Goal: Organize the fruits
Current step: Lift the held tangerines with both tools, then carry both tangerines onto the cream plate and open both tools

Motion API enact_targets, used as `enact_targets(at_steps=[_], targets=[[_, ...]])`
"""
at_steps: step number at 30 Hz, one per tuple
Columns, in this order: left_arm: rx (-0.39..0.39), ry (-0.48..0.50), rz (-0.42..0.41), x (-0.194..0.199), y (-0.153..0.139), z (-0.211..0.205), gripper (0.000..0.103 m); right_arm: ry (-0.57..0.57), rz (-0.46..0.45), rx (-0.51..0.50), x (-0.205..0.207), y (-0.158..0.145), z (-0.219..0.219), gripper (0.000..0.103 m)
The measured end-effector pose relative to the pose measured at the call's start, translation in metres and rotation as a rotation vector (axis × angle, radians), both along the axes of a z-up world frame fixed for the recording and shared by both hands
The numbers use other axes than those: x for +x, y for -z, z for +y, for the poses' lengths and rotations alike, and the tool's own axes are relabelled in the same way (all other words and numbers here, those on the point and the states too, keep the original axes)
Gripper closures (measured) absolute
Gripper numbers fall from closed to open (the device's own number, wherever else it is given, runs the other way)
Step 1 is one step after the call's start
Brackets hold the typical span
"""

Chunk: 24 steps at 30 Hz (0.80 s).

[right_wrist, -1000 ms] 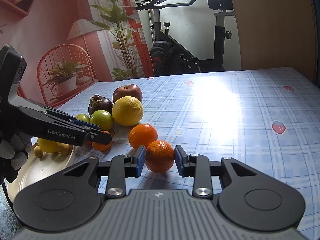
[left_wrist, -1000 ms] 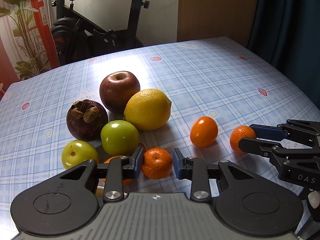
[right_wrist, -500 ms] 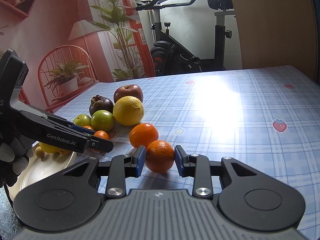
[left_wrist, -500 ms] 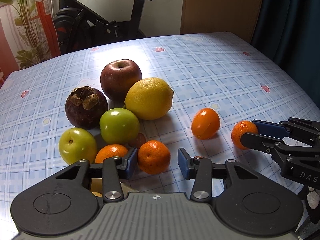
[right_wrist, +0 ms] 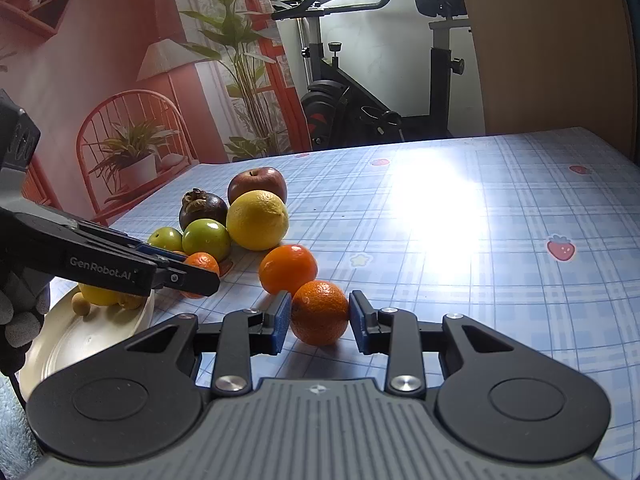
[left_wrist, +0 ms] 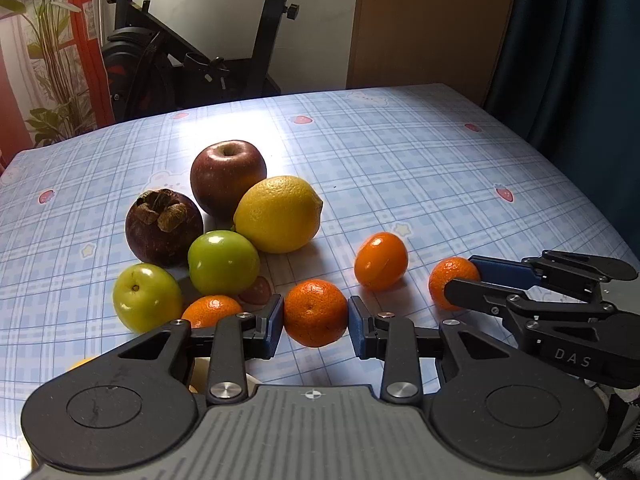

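A mandarin (left_wrist: 316, 312) sits between the blue pads of my left gripper (left_wrist: 316, 320), which touch it on both sides just above the checked cloth. Further right, my right gripper (left_wrist: 460, 282) is shut on a second mandarin (left_wrist: 448, 280). In the right wrist view this mandarin (right_wrist: 320, 312) rests on the cloth between the right gripper's (right_wrist: 319, 320) pads. The left gripper (right_wrist: 196, 280) reaches in from the left there. A third mandarin (left_wrist: 210, 312) lies beside the left finger, and a smooth orange fruit (left_wrist: 381, 260) lies between the two grippers.
A red apple (left_wrist: 228, 176), yellow citrus (left_wrist: 278, 214), mangosteen (left_wrist: 164, 226) and two green fruits (left_wrist: 223, 262) cluster at left. A white plate (right_wrist: 80, 344) holding small yellow fruits (right_wrist: 100, 294) sits at the near left edge. A gloved hand (right_wrist: 16, 320) holds the left gripper. An exercise bike stands behind the table.
The left jaws held the mandarin, spread off it half a second ago, and now stand close against it again. The right gripper and its mandarin have not moved.
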<state>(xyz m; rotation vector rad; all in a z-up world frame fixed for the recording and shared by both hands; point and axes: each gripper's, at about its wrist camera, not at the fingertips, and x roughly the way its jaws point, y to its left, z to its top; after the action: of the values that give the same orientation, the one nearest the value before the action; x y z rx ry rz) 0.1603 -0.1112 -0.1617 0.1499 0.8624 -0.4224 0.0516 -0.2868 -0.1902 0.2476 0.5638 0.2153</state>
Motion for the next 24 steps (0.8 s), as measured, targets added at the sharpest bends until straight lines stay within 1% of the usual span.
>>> enact_targets(at_steps=[6,11,16,20,24], targets=[[-0.066,-0.02,-0.008,-0.006,-0.024,0.024,0.067,-0.001,0.021,-0.007,0.003,-0.004,0.0,0.069],[-0.092,-0.032,-0.029,-0.016,-0.045,0.053,0.067,-0.03,0.012,0.004,0.003,-0.015,0.009,0.069],[-0.113,-0.077,-0.019,-0.02,-0.058,0.089,0.067,-0.116,-0.015,-0.014,0.007,-0.031,0.038,0.069],[-0.095,-0.118,-0.019,-0.029,-0.057,0.116,0.067,-0.199,-0.019,-0.041,0.016,-0.037,0.07,0.069],[-0.099,-0.152,-0.003,-0.045,-0.054,0.14,0.067,-0.27,-0.015,-0.076,0.026,-0.036,0.101,0.069]])
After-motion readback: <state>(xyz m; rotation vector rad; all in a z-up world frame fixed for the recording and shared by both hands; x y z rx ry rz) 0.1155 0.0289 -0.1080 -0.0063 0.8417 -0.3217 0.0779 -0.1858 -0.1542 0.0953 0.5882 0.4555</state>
